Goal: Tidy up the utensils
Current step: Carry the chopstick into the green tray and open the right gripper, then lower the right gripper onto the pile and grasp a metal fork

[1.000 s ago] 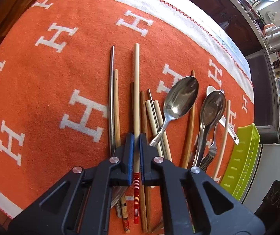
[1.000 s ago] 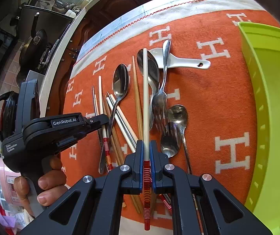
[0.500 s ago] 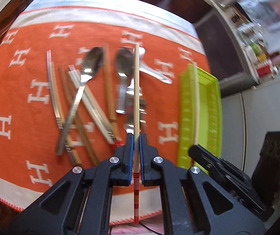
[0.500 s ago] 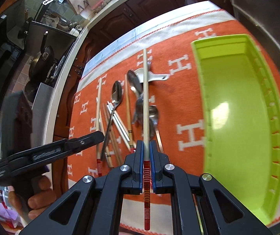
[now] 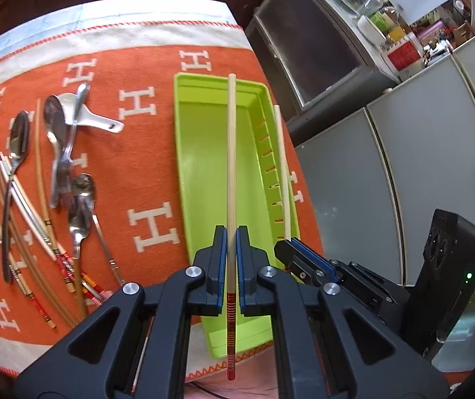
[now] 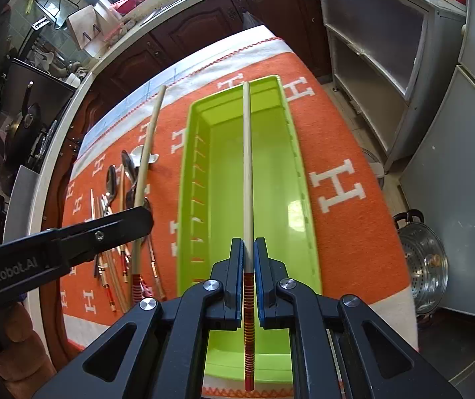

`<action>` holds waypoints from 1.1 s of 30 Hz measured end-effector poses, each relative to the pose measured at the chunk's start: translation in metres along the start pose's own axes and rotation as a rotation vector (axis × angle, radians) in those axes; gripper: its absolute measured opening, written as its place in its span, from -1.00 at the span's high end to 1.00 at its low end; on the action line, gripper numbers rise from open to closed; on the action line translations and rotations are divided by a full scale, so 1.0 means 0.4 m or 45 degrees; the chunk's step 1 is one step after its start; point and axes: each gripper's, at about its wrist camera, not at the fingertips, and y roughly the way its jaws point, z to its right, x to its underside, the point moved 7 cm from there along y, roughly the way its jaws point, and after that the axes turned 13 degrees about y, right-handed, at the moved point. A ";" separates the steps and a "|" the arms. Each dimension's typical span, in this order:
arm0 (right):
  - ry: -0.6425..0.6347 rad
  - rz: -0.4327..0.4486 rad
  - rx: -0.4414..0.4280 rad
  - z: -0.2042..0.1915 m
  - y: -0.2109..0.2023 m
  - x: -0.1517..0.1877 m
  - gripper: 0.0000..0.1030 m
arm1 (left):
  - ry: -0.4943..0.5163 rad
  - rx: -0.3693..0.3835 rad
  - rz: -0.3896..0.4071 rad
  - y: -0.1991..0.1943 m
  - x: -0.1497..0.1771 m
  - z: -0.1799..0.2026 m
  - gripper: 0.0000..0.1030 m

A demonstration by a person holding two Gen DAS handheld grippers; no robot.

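My left gripper (image 5: 231,232) is shut on a pale chopstick (image 5: 231,153) with a red-striped end, held lengthwise above the lime-green tray (image 5: 200,153). My right gripper (image 6: 248,244) is shut on a matching chopstick (image 6: 247,166), also lengthwise over the tray (image 6: 270,173). The right gripper (image 5: 290,249) and its chopstick (image 5: 282,166) show by the tray's right rim in the left wrist view. The left gripper (image 6: 137,219) and its chopstick (image 6: 146,163) show to the tray's left in the right wrist view. The tray holds no utensils.
Spoons (image 5: 18,143), a fork (image 5: 67,153), a white ladle spoon (image 5: 97,121) and several chopsticks (image 5: 28,219) lie on the orange H-patterned cloth (image 5: 151,222) left of the tray. Grey cabinets (image 5: 403,166) stand right of the table. A steel pot (image 6: 423,259) sits on the floor.
Both grippers lifted their chopsticks off the utensil pile and swung right, to above the green tray. The tray now fills the middle of both views.
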 end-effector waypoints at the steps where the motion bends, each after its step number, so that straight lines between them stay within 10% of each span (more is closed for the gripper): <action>1: -0.001 0.003 0.015 0.012 0.000 -0.007 0.87 | 0.004 0.000 -0.010 0.014 0.000 0.004 0.93; 30: -0.136 0.056 -0.049 -0.145 -0.065 0.141 0.33 | -0.009 -0.340 0.038 -0.205 0.202 -0.208 0.92; 33: -0.192 0.071 -0.033 -0.186 -0.074 0.165 0.34 | -0.016 -0.387 0.079 -0.255 0.230 -0.245 0.68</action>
